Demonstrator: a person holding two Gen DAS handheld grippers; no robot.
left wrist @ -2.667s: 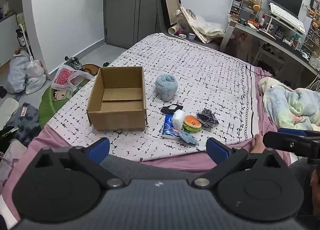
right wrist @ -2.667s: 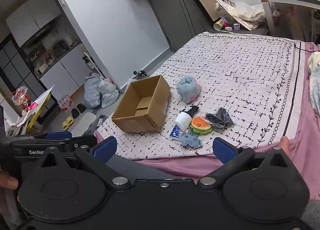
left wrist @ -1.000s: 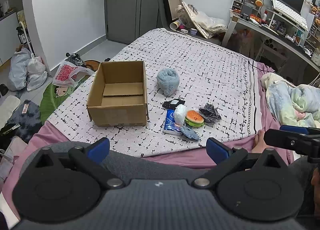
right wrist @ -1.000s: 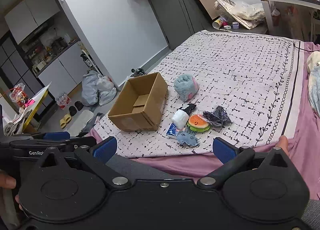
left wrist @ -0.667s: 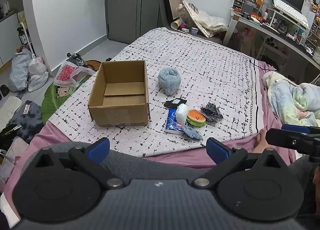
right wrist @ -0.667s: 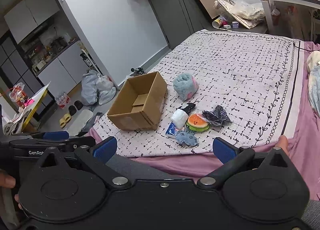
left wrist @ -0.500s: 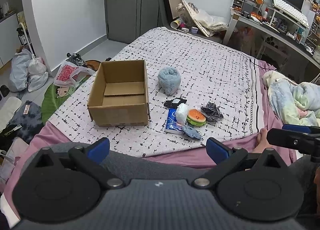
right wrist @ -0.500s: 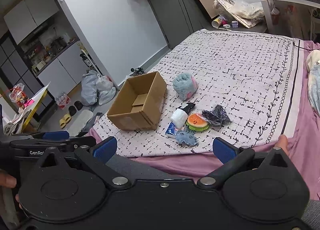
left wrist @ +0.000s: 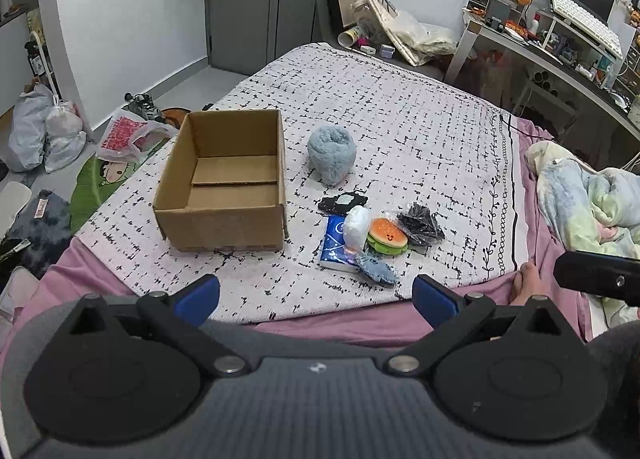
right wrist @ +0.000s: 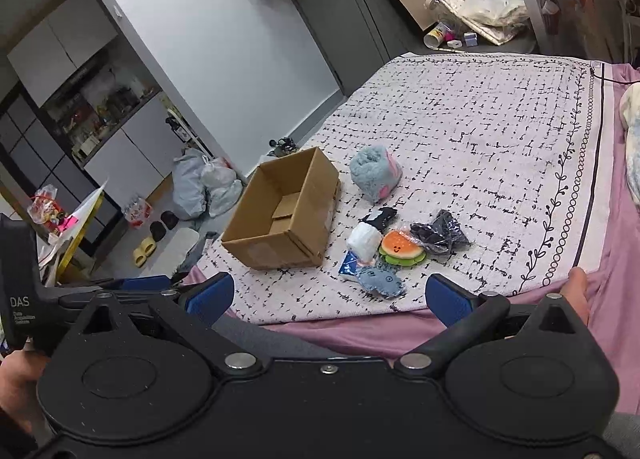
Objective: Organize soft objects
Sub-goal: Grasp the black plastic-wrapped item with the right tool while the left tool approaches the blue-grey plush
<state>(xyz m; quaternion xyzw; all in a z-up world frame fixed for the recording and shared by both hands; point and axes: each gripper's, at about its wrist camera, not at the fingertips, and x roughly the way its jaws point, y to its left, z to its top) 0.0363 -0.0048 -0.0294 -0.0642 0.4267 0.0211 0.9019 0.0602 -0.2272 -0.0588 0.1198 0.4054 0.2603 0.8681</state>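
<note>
Both my grippers have eased slightly nearer the bed since a moment ago. My left gripper point(left wrist: 316, 295) and right gripper point(right wrist: 330, 293) gape wide, holding nothing. At twelve o'clock lies the small cluster: felt blue whale point(left wrist: 376, 270), burger plush point(left wrist: 388, 236), then fuzzy blue roll point(left wrist: 332, 155); cardboard box point(left wrist: 224, 179) at eleven.

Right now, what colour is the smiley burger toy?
The burger toy is orange on top, green underneath; the right wrist view shows it best.
</note>
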